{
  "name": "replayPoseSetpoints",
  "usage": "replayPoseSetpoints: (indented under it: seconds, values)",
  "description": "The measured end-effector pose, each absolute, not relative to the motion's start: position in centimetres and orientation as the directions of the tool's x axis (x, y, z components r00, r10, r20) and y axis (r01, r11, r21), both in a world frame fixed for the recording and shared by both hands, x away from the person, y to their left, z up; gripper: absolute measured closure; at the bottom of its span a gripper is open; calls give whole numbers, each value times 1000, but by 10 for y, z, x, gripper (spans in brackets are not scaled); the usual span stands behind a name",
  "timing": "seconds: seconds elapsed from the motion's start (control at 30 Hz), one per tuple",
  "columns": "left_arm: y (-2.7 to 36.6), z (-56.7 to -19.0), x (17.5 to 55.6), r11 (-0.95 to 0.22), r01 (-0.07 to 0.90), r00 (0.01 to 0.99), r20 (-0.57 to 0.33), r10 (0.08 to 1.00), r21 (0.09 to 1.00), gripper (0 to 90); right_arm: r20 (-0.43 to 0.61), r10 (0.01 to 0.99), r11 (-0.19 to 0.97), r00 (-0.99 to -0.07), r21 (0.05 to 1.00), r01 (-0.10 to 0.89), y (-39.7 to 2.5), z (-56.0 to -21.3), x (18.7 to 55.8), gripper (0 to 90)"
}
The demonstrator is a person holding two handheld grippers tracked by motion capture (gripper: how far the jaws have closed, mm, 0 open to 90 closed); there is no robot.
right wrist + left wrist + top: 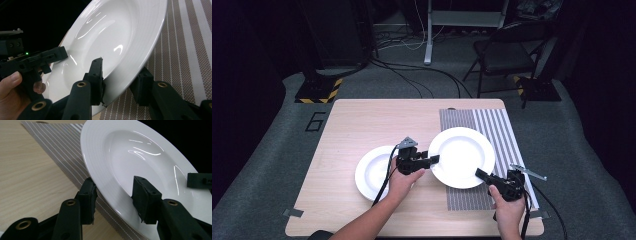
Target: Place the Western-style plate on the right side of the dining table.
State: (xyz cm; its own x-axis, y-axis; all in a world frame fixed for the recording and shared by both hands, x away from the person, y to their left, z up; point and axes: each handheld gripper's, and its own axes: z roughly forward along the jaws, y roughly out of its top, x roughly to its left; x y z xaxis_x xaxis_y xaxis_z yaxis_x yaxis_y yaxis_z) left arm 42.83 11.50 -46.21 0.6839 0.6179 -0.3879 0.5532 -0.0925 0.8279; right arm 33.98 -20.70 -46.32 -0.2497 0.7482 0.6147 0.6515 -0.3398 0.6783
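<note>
A light wooden table (362, 120) is seen from the high view, with a grey striped placemat (497, 125) laid on its right half. Partly over the mat's left edge, a big white plate (462, 155) is being held up off the surface, tilted, gripped from two sides at once. A second white plate (371, 175) is left flat on the bare wood, just beside the first one on the left. The left gripper (115, 195) is clamped on the lifted plate's near-left rim, one jaw tucked under the rim and the other pressed on the inner face, so it's pinching the plate. The right gripper (122, 77) is doing pretty much the same on the near-right rim: one jaw on top, one underneath, rim squeezed between them. In the right gripper view the mat is visible right under the tilted plate, with a gap between the two.
</note>
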Motion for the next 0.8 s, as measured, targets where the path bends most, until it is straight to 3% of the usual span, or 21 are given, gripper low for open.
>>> replayPoseSetpoints:
  seconds: [0.8]
  values:
    - [85, -453, 453, -103, 546, 699, -385, 602, 831, 566, 627, 742, -363, -237, 673, 644, -235, -459, 356, 652]
